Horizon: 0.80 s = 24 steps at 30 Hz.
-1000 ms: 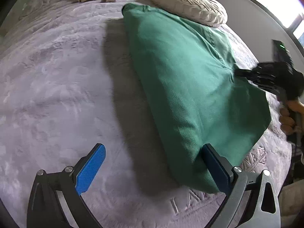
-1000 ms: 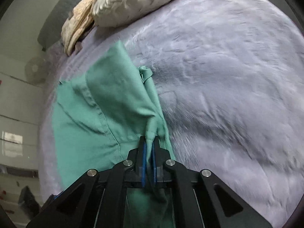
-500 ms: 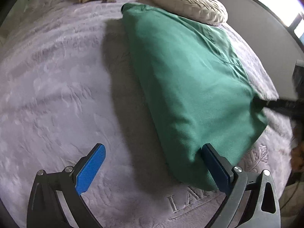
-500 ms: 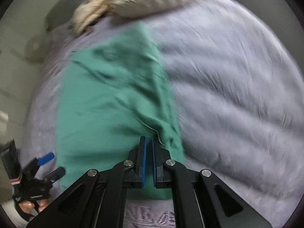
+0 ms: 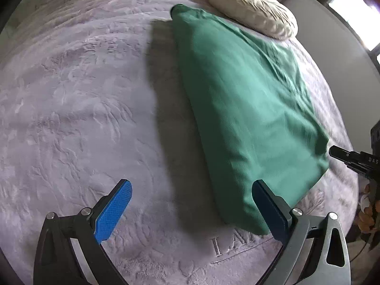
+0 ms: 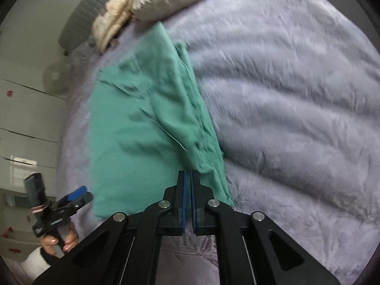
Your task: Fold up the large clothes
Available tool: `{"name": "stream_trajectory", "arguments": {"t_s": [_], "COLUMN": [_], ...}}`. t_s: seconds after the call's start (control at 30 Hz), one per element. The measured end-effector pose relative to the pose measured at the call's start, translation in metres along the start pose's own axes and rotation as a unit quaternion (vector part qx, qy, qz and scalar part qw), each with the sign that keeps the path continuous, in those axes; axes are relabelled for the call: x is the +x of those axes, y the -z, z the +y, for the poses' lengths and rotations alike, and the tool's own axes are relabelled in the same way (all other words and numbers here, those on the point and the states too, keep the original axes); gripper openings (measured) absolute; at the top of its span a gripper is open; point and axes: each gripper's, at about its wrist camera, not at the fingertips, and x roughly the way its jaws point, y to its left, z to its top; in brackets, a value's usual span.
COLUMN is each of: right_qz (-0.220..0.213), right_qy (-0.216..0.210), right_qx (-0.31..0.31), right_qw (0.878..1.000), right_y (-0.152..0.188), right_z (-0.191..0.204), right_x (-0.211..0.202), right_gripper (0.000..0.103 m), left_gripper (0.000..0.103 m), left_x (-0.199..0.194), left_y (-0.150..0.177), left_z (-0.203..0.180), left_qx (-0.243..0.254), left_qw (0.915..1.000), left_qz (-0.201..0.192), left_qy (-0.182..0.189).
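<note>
- The green garment (image 5: 249, 109) lay folded lengthwise on the lilac bedspread (image 5: 71, 95), and my left gripper (image 5: 190, 209) hung over its near corner with the jaws spread wide, nothing between them; the right-hand blue pad (image 5: 270, 209) sat just beside the cloth's near edge.
- My right gripper (image 6: 189, 178) had its jaws nearly together with only a thin slit between the pads, and they were easing apart; its tips sat at the garment's (image 6: 142, 130) near hem, and I could not tell if any cloth was caught in the slit.
- Only the left wrist view showed the embossed lettering (image 5: 235, 242) on the bedspread and the window (image 5: 344, 7).
- Only the right wrist view showed the hand (image 6: 59, 239) gripping the left tool, a fan (image 6: 55, 76) and white drawers (image 6: 23, 118).
- Both views caught the cream pillow (image 5: 251, 7) past the garment's far end.
</note>
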Motion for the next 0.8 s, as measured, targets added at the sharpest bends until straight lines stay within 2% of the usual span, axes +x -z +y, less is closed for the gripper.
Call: {"name": "stream_trajectory", "arguments": {"t_s": [0.03, 0.1, 0.13, 0.2, 0.3, 0.37, 0.43, 0.57, 0.7, 0.8], "right_qz": [-0.006, -0.016, -0.022, -0.03, -0.003, 0.012, 0.031, 0.068, 0.089, 0.094], "right_qy": [-0.01, -0.024, -0.028, -0.057, -0.095, -0.103, -0.129, -0.183, -0.194, -0.204], "right_qx": [0.001, 0.01, 0.014, 0.018, 0.036, 0.046, 0.052, 0.06, 0.04, 0.043], "right_qw": [1.0, 1.0, 0.999, 0.998, 0.995, 0.993, 0.99, 0.979, 0.976, 0.973], "right_y": [-0.004, -0.017, -0.024, -0.038, -0.066, -0.085, -0.1, -0.12, -0.141, -0.15], "right_z": [-0.003, -0.007, -0.008, -0.013, -0.022, -0.027, -0.031, -0.033, -0.02, -0.014], "right_x": [-0.005, -0.009, -0.008, -0.003, 0.023, 0.041, 0.062, 0.096, 0.126, 0.141], "right_gripper": [0.01, 0.046, 0.075, 0.078, 0.078, 0.078, 0.078, 0.078, 0.078, 0.078], "left_gripper": [0.101, 0.101, 0.101, 0.101, 0.101, 0.101, 0.101, 0.101, 0.102, 0.102], "left_x": [0.0, 0.002, 0.006, 0.017, 0.041, 0.059, 0.07, 0.085, 0.092, 0.098], "left_y": [-0.003, -0.014, -0.02, -0.029, -0.039, -0.042, -0.044, -0.052, -0.061, -0.063], "left_z": [0.003, 0.009, 0.01, 0.012, 0.012, 0.009, 0.005, -0.004, -0.015, -0.023], "left_qx": [-0.009, -0.029, -0.034, -0.04, -0.053, -0.058, -0.054, -0.047, -0.047, -0.038], "left_qw": [0.9999, 0.9991, 0.9985, 0.9956, 0.987, 0.9815, 0.9778, 0.9755, 0.9749, 0.9789], "left_qz": [0.0, 0.002, 0.006, 0.022, 0.054, 0.072, 0.08, 0.079, 0.069, 0.067], "left_qy": [0.008, 0.031, 0.044, 0.082, 0.142, 0.168, 0.186, 0.2, 0.206, 0.189]}}
